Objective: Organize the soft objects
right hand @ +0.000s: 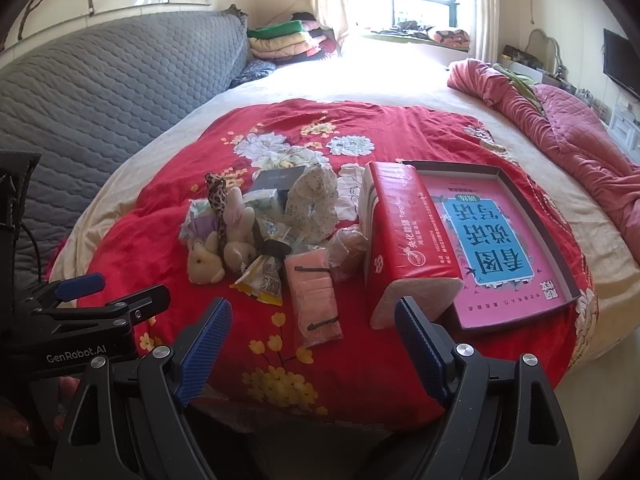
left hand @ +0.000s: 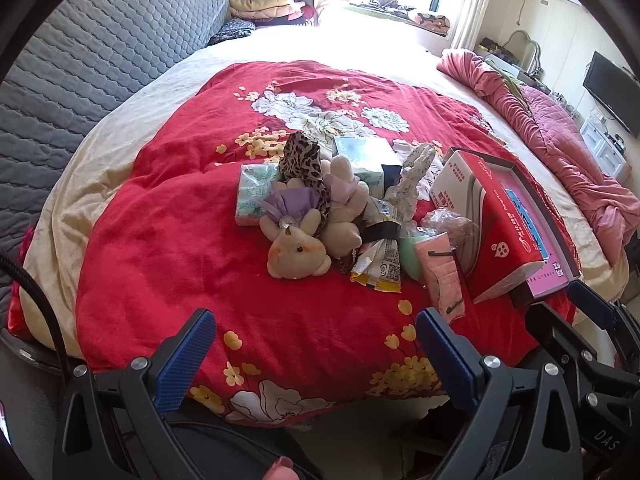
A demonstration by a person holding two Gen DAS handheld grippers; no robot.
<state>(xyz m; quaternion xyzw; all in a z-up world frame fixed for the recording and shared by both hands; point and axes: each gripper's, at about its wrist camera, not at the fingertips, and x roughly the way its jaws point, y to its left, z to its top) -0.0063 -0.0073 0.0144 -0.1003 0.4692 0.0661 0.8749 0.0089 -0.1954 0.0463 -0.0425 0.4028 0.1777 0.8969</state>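
Note:
A heap of soft things lies on the red floral quilt (left hand: pixel 180 240): a beige plush bunny (left hand: pixel 298 250) (right hand: pixel 206 264) in a purple dress, a leopard-print cloth (left hand: pixel 304 160), tissue packs (left hand: pixel 254 196), a floral cloth (right hand: pixel 314 204), a pink packet (left hand: pixel 440 276) (right hand: pixel 314 296) and a snack wrapper (left hand: pixel 380 266). A red tissue pack (right hand: pixel 404 240) leans on a tray-like box lid with a pink and blue card (right hand: pixel 496 240). My left gripper (left hand: pixel 316 356) is open and empty, short of the heap. My right gripper (right hand: pixel 314 346) is open and empty, near the pink packet.
A grey quilted headboard (left hand: pixel 100 48) runs along the left. A rumpled pink duvet (right hand: pixel 560 128) lies at the right edge of the bed. Folded blankets (right hand: pixel 284 40) are stacked at the far corner by the window. A TV (left hand: pixel 610 92) hangs on the right wall.

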